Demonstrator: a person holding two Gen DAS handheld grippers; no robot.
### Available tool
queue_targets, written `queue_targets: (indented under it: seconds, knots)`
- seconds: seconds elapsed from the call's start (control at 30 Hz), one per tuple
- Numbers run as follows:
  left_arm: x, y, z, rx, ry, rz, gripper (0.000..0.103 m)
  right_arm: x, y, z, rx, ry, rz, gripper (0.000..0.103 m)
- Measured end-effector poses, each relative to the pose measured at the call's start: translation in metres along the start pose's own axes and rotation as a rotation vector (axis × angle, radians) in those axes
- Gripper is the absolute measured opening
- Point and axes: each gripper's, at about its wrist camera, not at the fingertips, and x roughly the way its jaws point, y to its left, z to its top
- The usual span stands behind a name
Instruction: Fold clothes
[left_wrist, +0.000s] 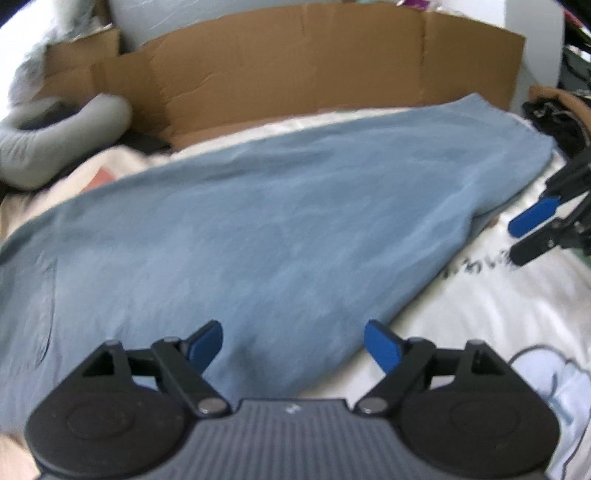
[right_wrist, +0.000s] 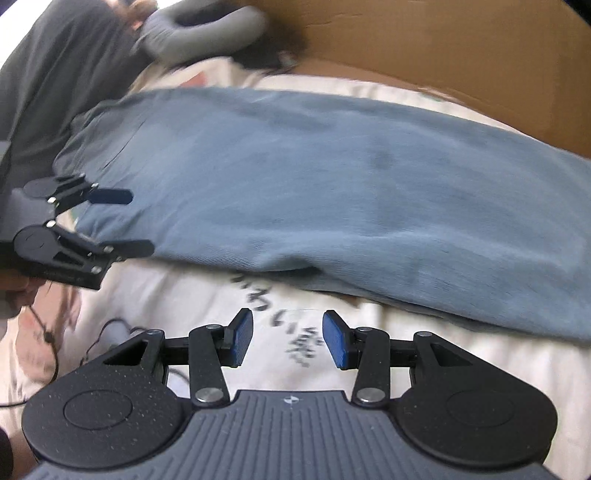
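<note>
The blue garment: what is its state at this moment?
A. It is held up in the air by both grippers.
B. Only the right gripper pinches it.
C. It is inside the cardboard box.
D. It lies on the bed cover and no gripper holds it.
D: the blue garment lies spread on the white bed cover, while the left gripper and the right gripper both stand open with nothing between their pads.

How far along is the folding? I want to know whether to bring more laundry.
Done, it seems: the blue garment lies as a long flat band on the white printed sheet, so at least one fold looks made. In hand: nothing; the left gripper and right gripper are open and empty. Left: likely folding that band shorter. No finished stack shows.
</note>
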Motion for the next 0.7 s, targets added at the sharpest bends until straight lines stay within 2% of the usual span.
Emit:
queue_targets:
  seconds: [0.17, 0.27, 0.33, 0.4, 0.53, 0.7]
  knots:
    - [0.005, 0.007, -0.022, -0.023, 0.04, 0.074, 0.087, 0.007, 0.019, 0.015, -0.074, 0.043, 0.0, 0.049]
    - [0.009, 0.009, -0.028, -0.023, 0.032, 0.1, 0.093, 0.013, 0.028, 0.024, -0.113, 0.073, 0.005, 0.049]
    - [0.011, 0.01, -0.028, -0.029, 0.021, 0.114, 0.093, 0.018, 0.033, 0.029, -0.129, 0.088, 0.007, 0.049]
    - [0.007, 0.015, -0.026, -0.062, 0.003, 0.122, 0.089, 0.022, 0.038, 0.033, -0.146, 0.099, 0.005, 0.049]
    - [-0.012, 0.029, -0.02, -0.143, -0.082, 0.117, 0.089, 0.029, 0.051, 0.041, -0.17, 0.091, 0.037, 0.049]
    - [-0.018, 0.043, -0.008, -0.209, -0.123, 0.132, 0.089, 0.041, 0.063, 0.048, -0.168, 0.079, 0.047, 0.049]
